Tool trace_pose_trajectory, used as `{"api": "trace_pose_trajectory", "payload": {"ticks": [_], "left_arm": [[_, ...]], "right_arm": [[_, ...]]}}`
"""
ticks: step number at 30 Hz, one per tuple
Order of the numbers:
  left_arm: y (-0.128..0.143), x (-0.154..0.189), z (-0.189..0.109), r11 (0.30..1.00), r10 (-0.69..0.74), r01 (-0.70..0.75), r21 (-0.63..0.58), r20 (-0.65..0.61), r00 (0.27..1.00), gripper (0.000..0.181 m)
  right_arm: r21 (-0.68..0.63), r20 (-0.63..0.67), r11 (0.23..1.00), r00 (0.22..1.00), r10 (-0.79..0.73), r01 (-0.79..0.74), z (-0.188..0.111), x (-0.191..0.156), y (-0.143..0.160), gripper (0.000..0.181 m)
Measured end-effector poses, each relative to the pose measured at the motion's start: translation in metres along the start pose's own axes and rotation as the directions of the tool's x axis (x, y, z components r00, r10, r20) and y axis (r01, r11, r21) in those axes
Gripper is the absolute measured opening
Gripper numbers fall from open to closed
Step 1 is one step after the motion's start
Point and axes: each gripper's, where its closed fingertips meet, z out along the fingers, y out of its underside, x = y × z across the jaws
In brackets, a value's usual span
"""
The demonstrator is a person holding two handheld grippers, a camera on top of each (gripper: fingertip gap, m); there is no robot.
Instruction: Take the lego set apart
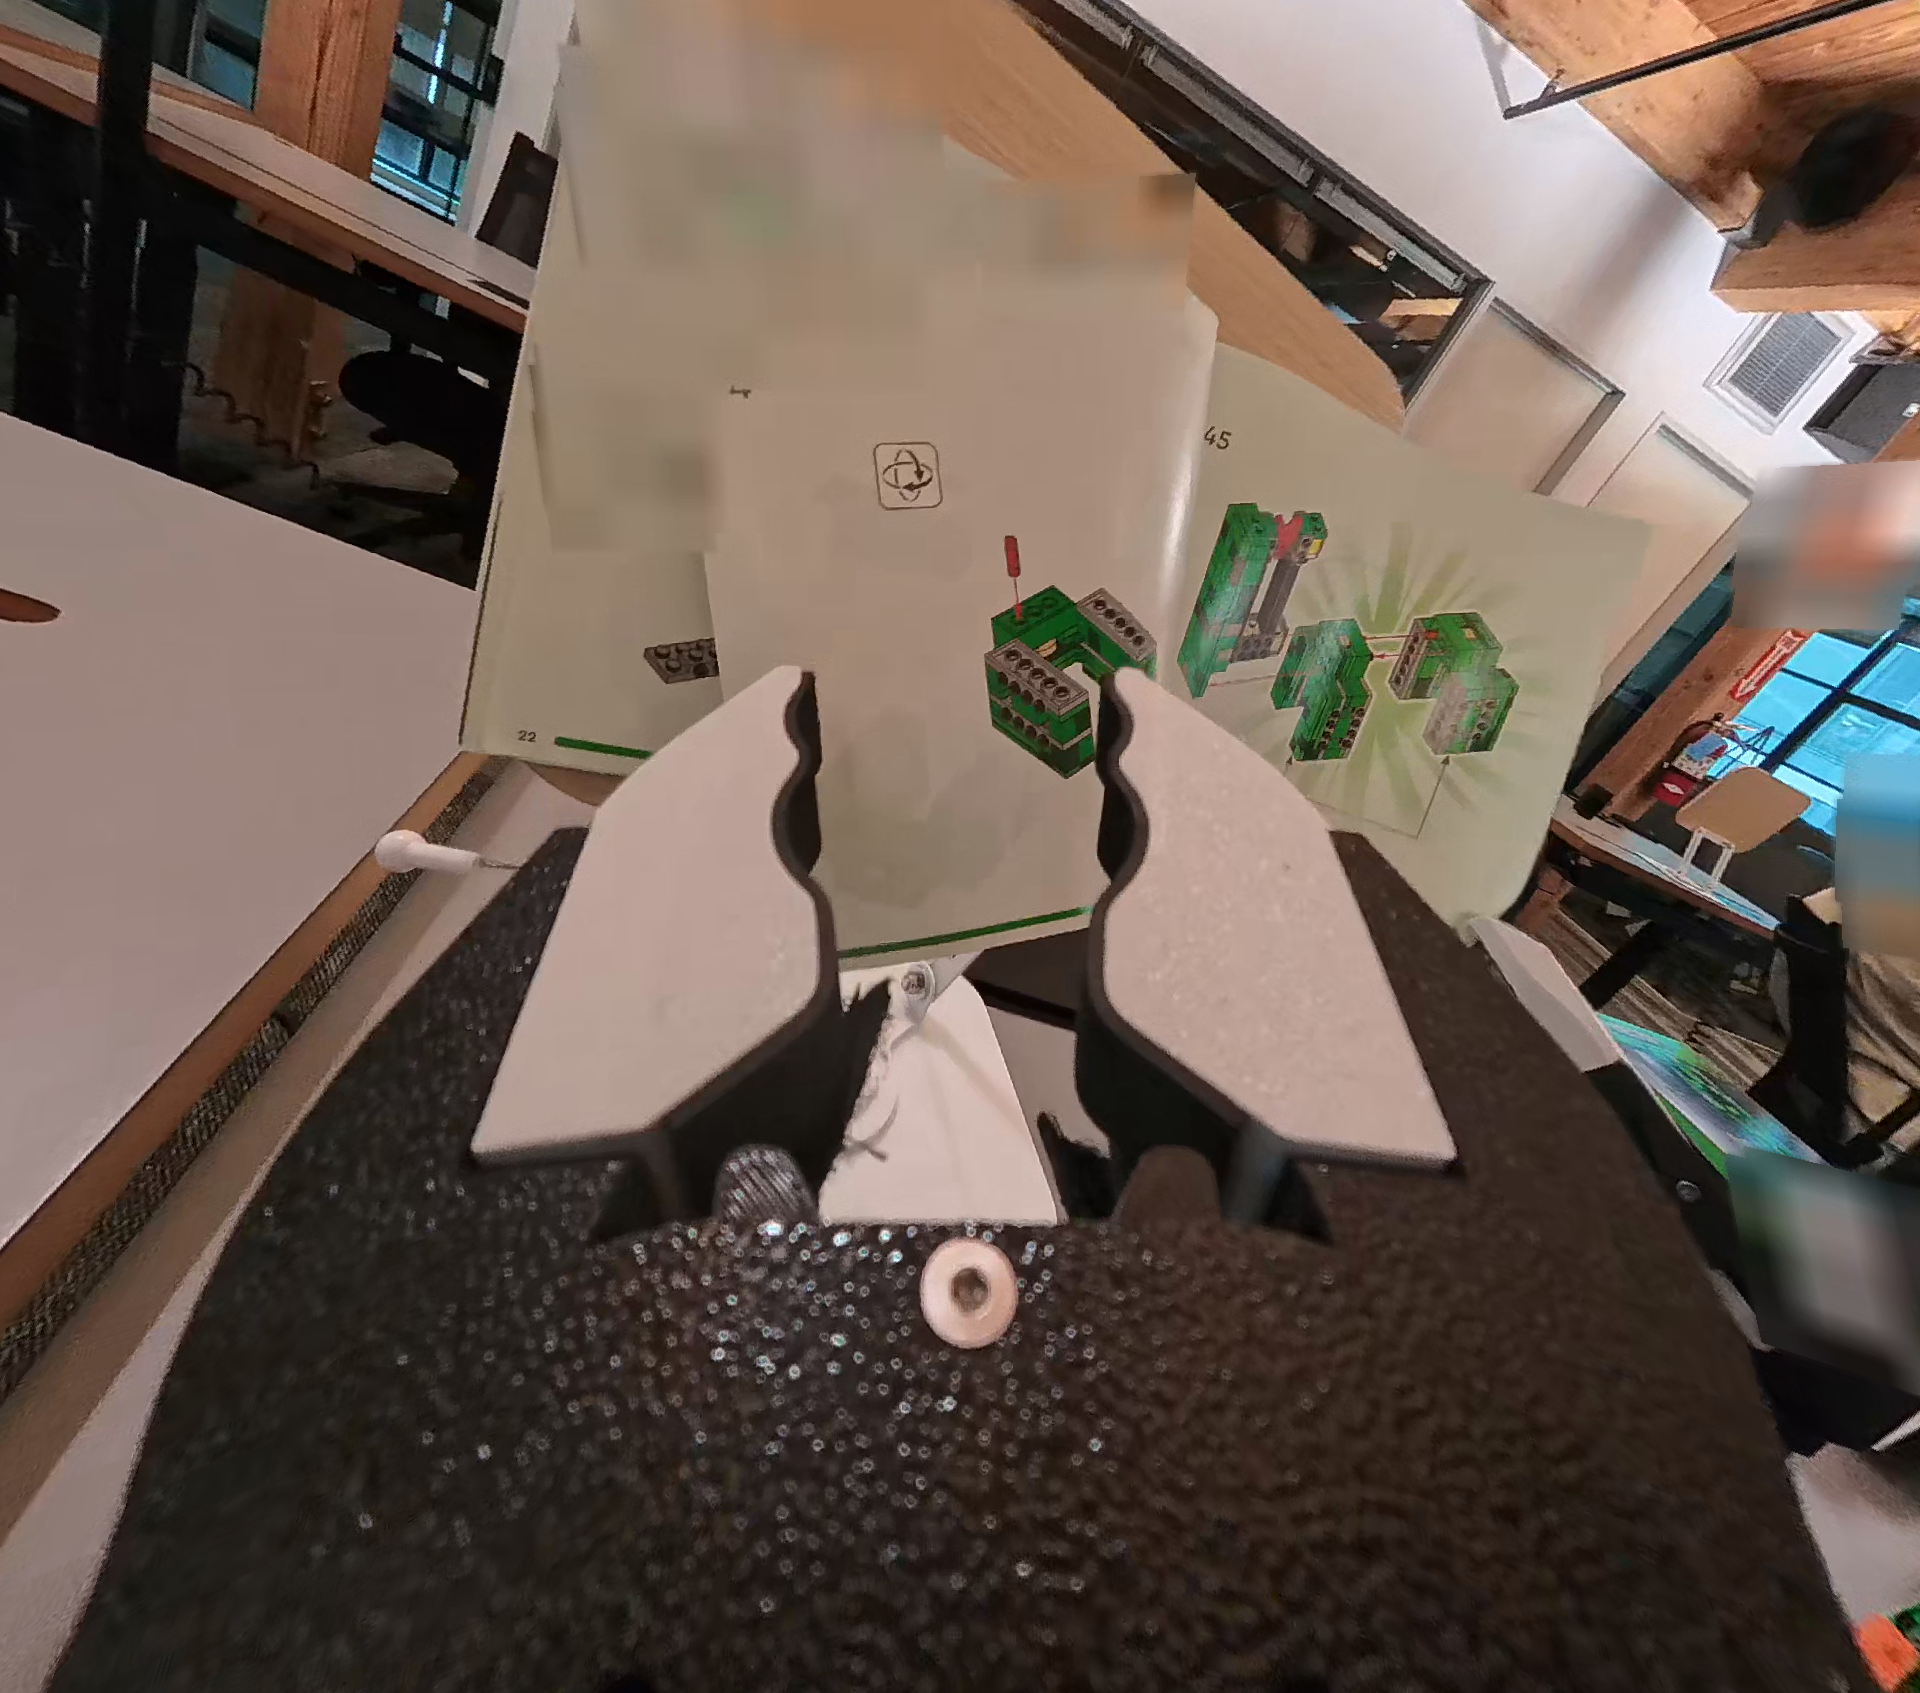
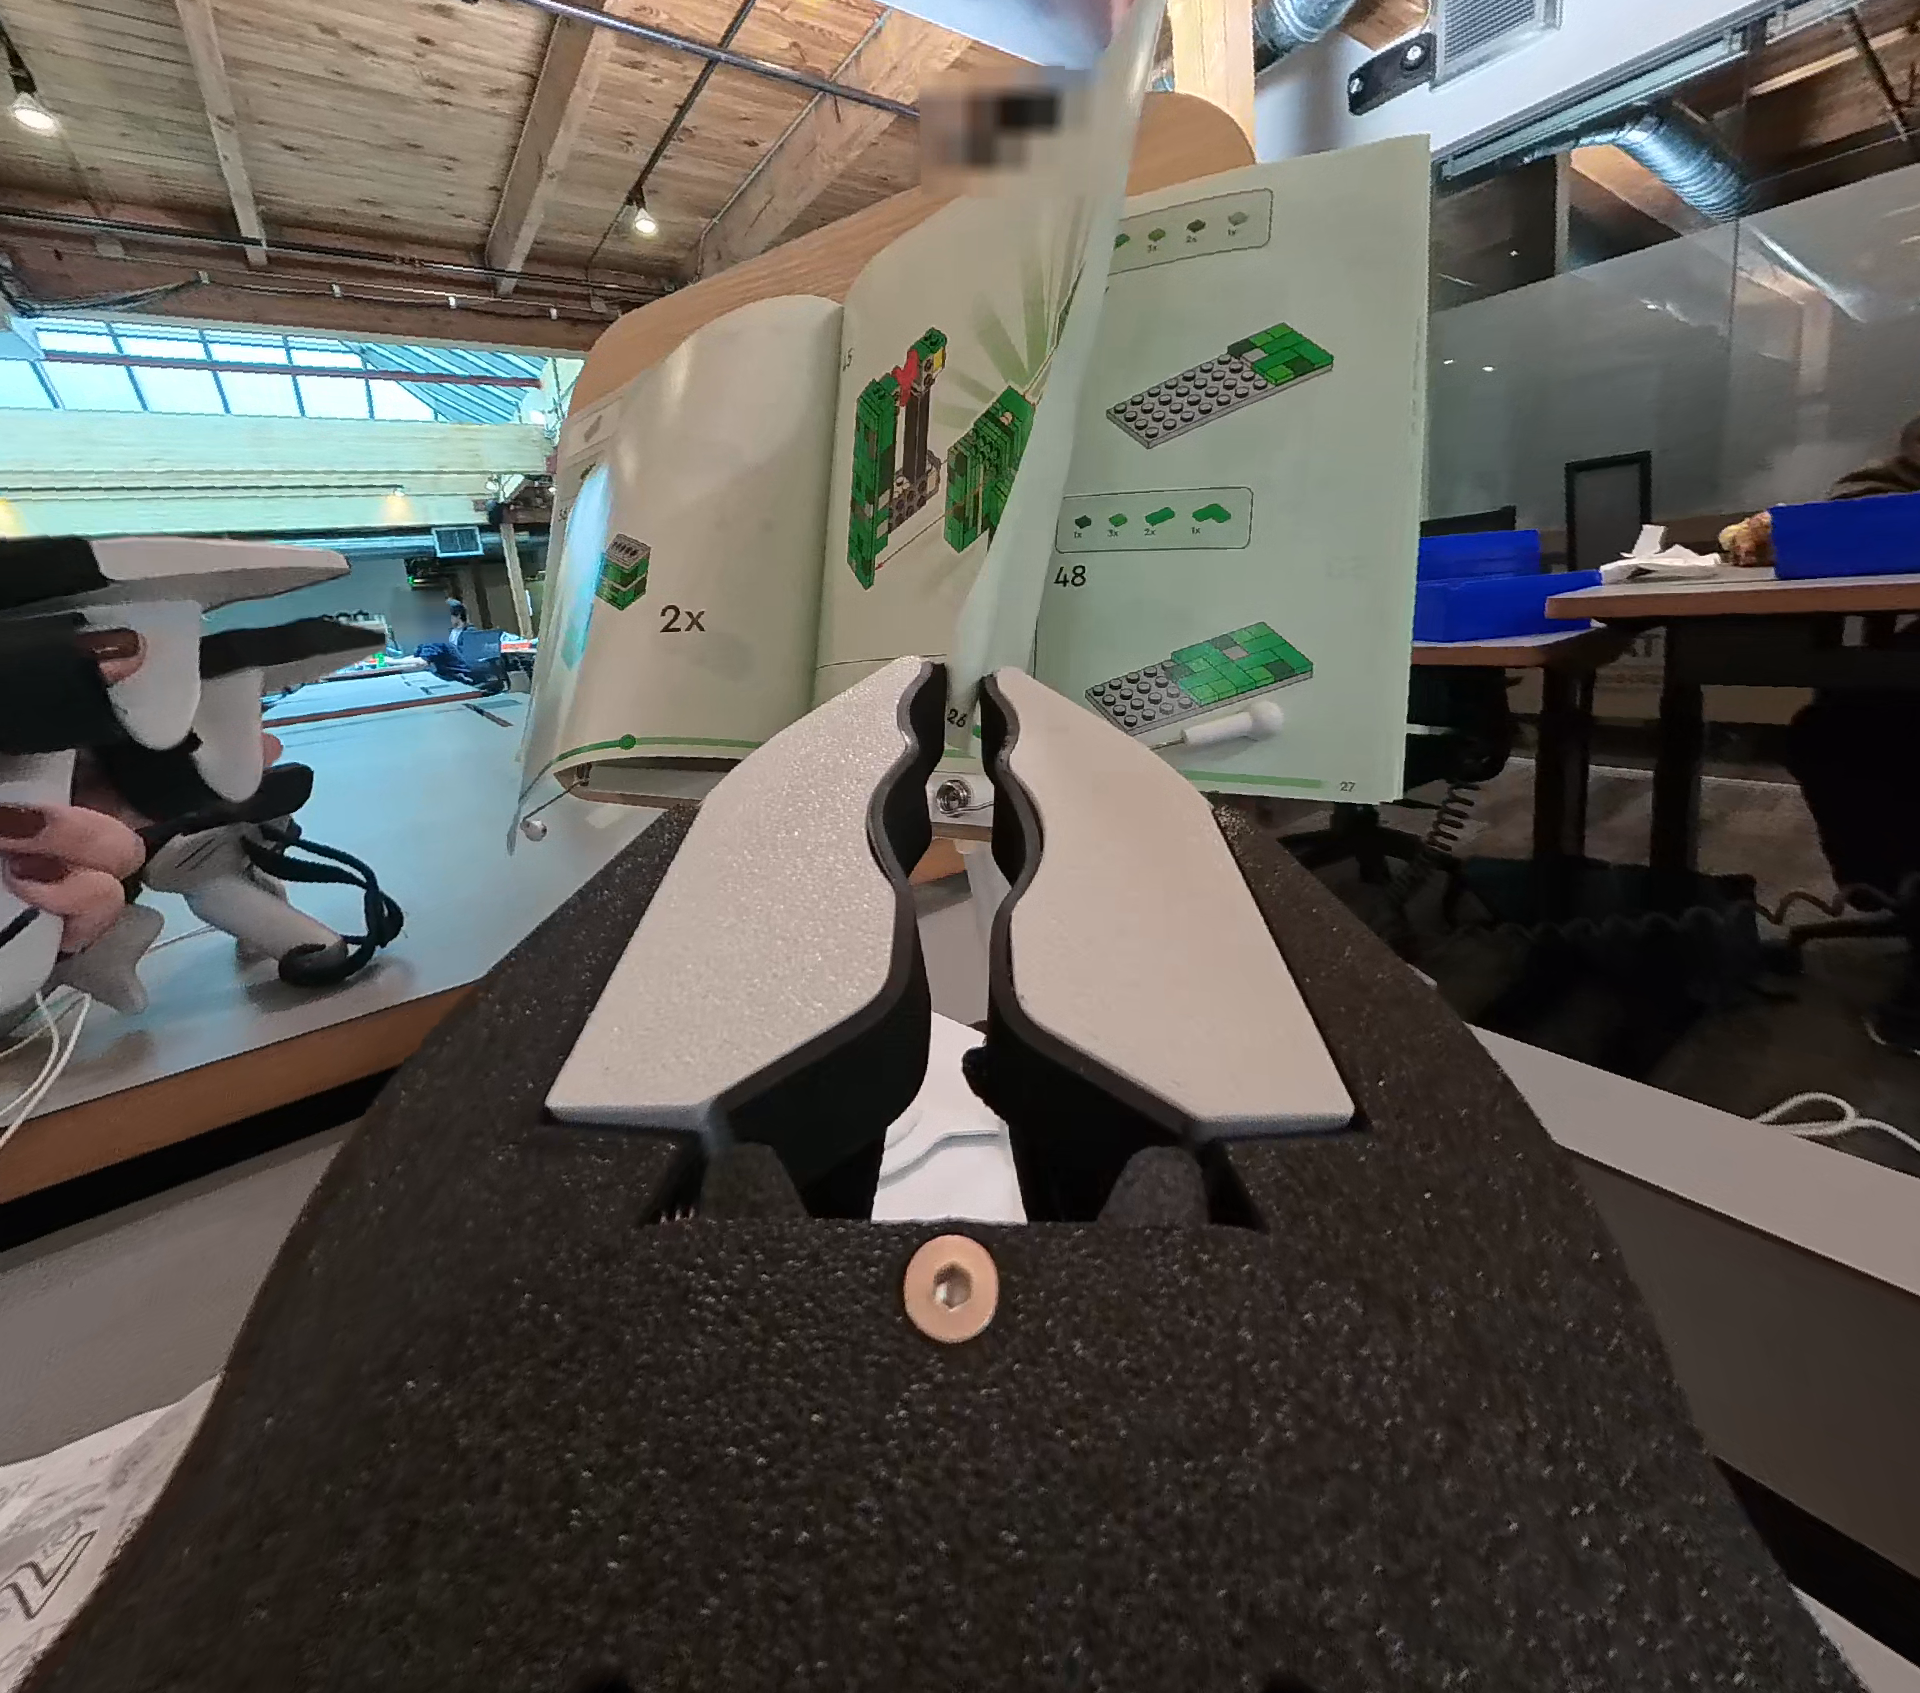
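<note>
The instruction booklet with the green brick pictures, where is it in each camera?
Left wrist view: instruction booklet stands open, centre, behind the open left tool.
Right wrist view: centre-right; right tool pinches one page.
Shared landmark: wooden stand behind it.

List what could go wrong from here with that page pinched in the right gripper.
1. The right gripper is closed on the lower edge of a single thin page of the instruction booklet; a hard pull could tear or crease it.
2. The booklet stands propped on a wooden stand; tugging the page may drag it off.
3. The left gripper is open and holds nothing, so nothing steadies the booklet.
</note>
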Motion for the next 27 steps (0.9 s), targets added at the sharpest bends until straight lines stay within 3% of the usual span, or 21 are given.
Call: {"api": "trace_pose_trajectory", "payload": {"ticks": [6, 8, 11, 13, 15, 20, 27], "left_arm": [[0.021, -0.003, 0.006, 0.995, 0.027, -0.032, -0.09, -0.051, 0.998, 0.054], [0.039, -0.005, 0.01, 0.982, 0.055, -0.069, -0.178, -0.084, 0.995, 0.06], [0.069, 0.017, 0.009, 0.94, -0.055, -0.042, -0.339, -0.27, 0.961, 0.065], [0.086, 0.039, 0.001, 0.9, -0.167, -0.034, -0.435, -0.414, 0.895, 0.066], [0.097, 0.05, -0.005, 0.868, -0.242, -0.029, -0.495, -0.474, 0.847, 0.07], [0.109, 0.047, -0.001, 0.847, -0.28, -0.004, -0.532, -0.453, 0.846, 0.082], [0.119, 0.028, 0.008, 0.829, -0.267, 0.033, -0.558, -0.344, 0.9, 0.098]], "right_arm": [[0.004, 0.002, 1.0, 1.0, 0.013, -0.013, 0.0, 0.001, 0.0, 0.005], [0.005, 0.004, 1.0, 1.0, 0.014, -0.014, 0.0, 0.0, -0.001, 0.005], [0.003, 0.007, 1.0, 1.0, 0.012, -0.012, 0.0, -0.001, 0.0, 0.005], [0.001, 0.009, 1.0, 1.0, 0.012, -0.012, 0.001, -0.002, 0.0, 0.005], [0.0, 0.012, 1.0, 1.0, 0.013, -0.013, 0.001, -0.002, 0.0, 0.005], [0.003, 0.011, 1.0, 1.0, 0.016, -0.016, 0.001, -0.002, 0.0, 0.005], [0.004, 0.014, 1.0, 1.0, 0.023, -0.023, 0.001, -0.002, 0.0, 0.005]]}}
